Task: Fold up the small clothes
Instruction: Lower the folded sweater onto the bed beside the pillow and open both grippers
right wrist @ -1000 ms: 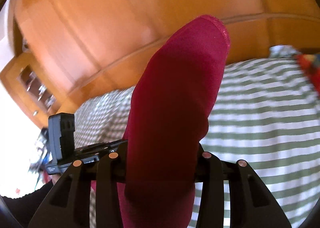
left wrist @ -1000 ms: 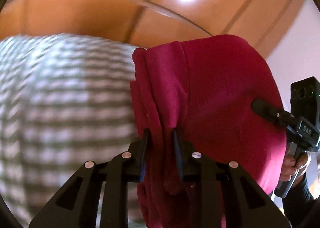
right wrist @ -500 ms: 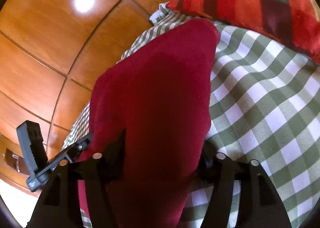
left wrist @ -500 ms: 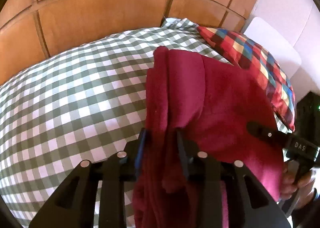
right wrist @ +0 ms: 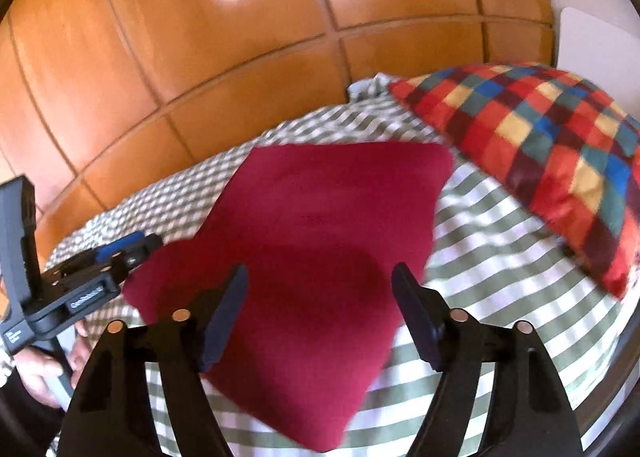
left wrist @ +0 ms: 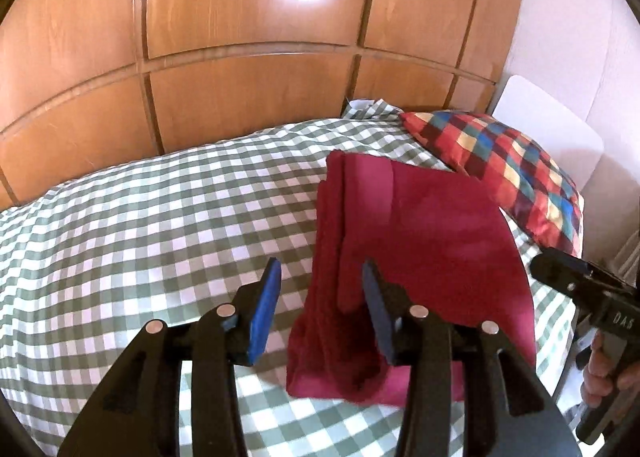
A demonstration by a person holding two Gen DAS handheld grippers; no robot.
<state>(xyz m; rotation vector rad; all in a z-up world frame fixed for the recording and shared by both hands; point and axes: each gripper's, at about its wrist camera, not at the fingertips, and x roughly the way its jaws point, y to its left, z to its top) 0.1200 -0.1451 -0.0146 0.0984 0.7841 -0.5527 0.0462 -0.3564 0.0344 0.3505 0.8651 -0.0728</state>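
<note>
A dark red folded garment (left wrist: 432, 249) lies flat on the green-and-white checked bedspread (left wrist: 140, 241), close to the pillow. My left gripper (left wrist: 320, 273) hovers over the garment's thick left edge. Its jaws are opening: that edge sits between them, by the right pad, and the left pad stands clear of the cloth. In the right wrist view the garment (right wrist: 320, 225) spreads out under my right gripper (right wrist: 320, 273), whose jaws stand wide apart and off the cloth. The left gripper (right wrist: 120, 249) shows at that view's left, and the right gripper (left wrist: 560, 269) at the other view's right edge.
A pillow (right wrist: 540, 145) in red, blue and yellow checks lies to the right of the garment. A wooden panelled headboard (left wrist: 240, 97) rises behind the bed. A white panel (left wrist: 552, 137) stands by the wall at right. A hand (right wrist: 40, 369) holds the left gripper's handle.
Both grippers were shut on the raised garment a second ago. Both have let go, and it now lies on the bedspread by the pillow. Both pairs of jaws have widened.
</note>
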